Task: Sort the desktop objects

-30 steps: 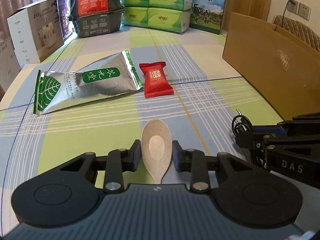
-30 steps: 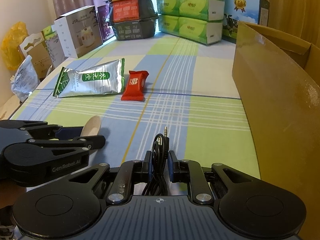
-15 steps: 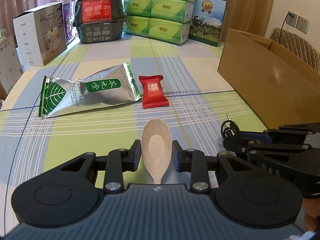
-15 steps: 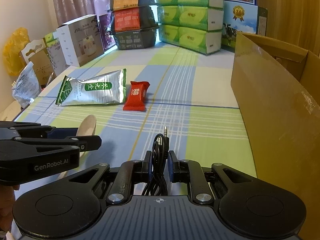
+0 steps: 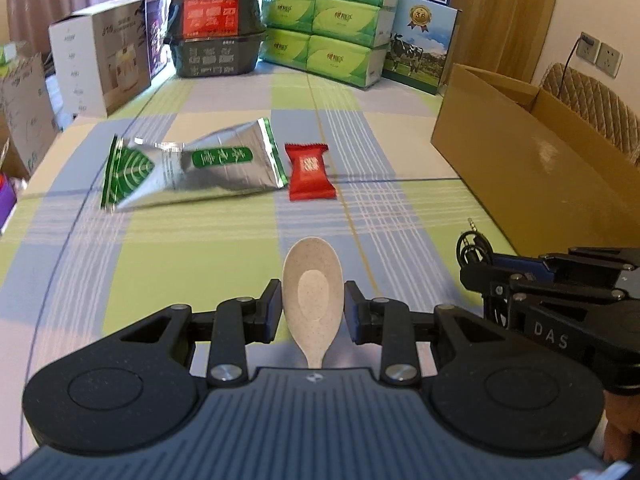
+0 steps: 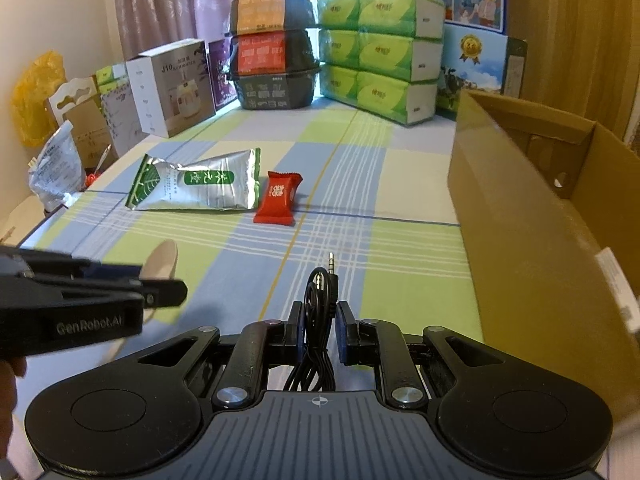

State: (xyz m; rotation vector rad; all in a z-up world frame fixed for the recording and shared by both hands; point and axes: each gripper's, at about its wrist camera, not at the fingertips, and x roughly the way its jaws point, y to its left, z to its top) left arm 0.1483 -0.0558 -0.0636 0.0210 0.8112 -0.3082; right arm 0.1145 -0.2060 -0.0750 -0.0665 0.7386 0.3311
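An open cardboard box [image 6: 532,216] stands at the right edge of the checked counter [image 6: 400,184]. Mid-counter lie a silver-green pouch [image 5: 192,170] and, just beside it, a red packet [image 5: 310,171]. The left gripper [image 5: 312,312] clamps a beige spoon [image 5: 313,292]; the right gripper [image 6: 318,330] pinches a coiled black cable [image 6: 320,292].

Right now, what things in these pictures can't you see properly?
- Inside of the cardboard box: both views, its near wall hides the bottom.
- Spoon handle: left wrist view, the left gripper body covers its end.
- Black cable: right wrist view, the coil drops behind the right gripper; length unknown.
- Silver tea pouch print: blurred in the left wrist view, too small in the right.
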